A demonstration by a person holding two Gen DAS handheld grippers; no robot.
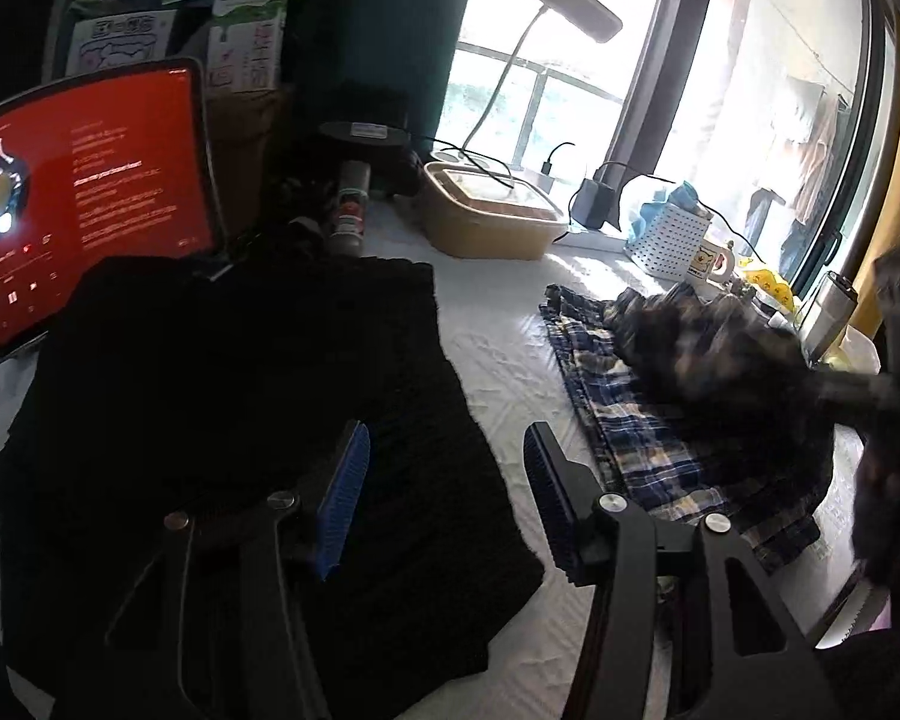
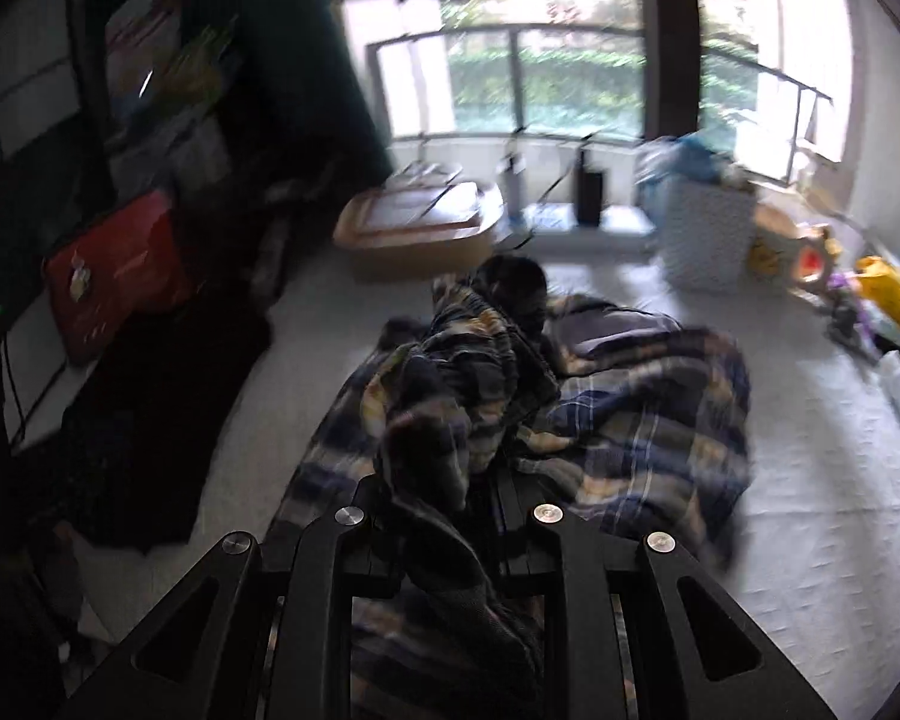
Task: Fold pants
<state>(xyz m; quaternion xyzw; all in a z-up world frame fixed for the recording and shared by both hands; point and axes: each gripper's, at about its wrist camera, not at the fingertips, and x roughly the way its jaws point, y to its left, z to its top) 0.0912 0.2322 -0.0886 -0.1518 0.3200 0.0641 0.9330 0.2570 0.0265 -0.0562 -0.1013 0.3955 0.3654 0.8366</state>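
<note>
Illegible white text, red tablet screen (image 1: 90, 192)

No word, brand or number can be read with certainty in either view. The red tablet screen (image 1: 84, 192) shows rows of white lines of text and player symbols along its lower edge, all too small and soft to make out. Two white cartons (image 1: 246, 42) behind it carry printed characters and line drawings, illegible. The spray can (image 1: 351, 210) has a red-and-white label, its wording blurred. The mug (image 1: 709, 261) bears a small yellow picture with tiny unreadable print. The right wrist view is motion-blurred throughout.
</note>
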